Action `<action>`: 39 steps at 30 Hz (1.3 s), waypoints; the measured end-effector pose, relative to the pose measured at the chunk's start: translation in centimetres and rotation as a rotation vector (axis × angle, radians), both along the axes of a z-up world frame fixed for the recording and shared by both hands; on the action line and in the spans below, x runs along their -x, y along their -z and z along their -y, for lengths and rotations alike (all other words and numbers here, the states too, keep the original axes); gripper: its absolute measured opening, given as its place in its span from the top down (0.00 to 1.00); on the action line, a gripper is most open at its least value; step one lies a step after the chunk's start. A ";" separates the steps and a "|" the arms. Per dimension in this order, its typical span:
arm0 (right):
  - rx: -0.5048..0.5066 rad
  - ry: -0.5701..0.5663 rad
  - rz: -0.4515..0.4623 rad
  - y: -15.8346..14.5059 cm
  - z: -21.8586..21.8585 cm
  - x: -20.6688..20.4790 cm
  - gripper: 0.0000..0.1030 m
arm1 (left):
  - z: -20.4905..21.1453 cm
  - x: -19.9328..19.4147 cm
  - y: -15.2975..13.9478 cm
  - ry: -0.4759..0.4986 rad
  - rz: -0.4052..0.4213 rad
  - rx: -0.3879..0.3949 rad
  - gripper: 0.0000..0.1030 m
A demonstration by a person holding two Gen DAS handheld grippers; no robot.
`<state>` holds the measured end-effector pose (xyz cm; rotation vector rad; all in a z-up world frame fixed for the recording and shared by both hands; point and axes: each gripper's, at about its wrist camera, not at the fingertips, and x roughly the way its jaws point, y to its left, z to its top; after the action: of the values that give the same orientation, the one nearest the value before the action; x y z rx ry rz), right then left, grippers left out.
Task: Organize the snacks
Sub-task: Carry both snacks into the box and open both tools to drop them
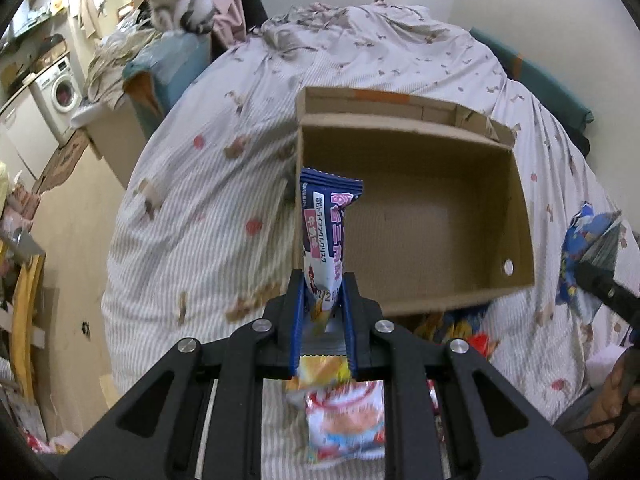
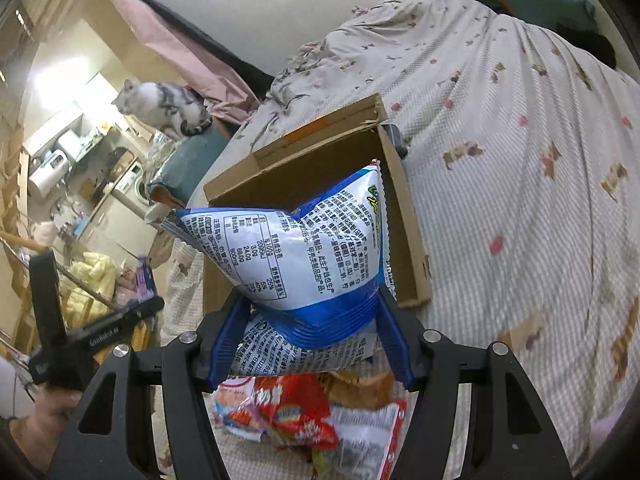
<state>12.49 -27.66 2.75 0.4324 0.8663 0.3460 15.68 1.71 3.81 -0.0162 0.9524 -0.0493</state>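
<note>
My left tool (image 1: 323, 296) is clenched on a slim purple snack bar (image 1: 326, 236), held upright over the near left corner of the box (image 1: 516, 216); my right tool (image 2: 310, 332) is clamped on a puffy blue-and-white chip bag (image 2: 304, 256), up in front of the box; the box sits empty on the bed (image 1: 200, 184); loose snacks (image 2: 292, 408) lie below; cat (image 2: 160, 106) watching in the back.
</note>
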 end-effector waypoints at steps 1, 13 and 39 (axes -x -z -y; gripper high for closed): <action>0.012 -0.004 0.003 0.0 -0.2 -0.5 0.37 | 0.2 -0.6 0.0 0.005 0.003 -0.001 0.86; 0.048 -0.033 -0.020 2.6 -1.7 -6.6 0.37 | 3.1 -4.5 3.2 0.064 0.060 -0.080 0.86; 0.042 -0.074 -0.140 6.4 -3.6 -7.6 0.20 | 3.0 -5.6 6.3 0.058 -0.050 0.007 0.86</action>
<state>20.12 -24.06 -3.69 0.3891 1.0263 0.3680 21.28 -1.31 -2.49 0.0036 1.0027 -0.1065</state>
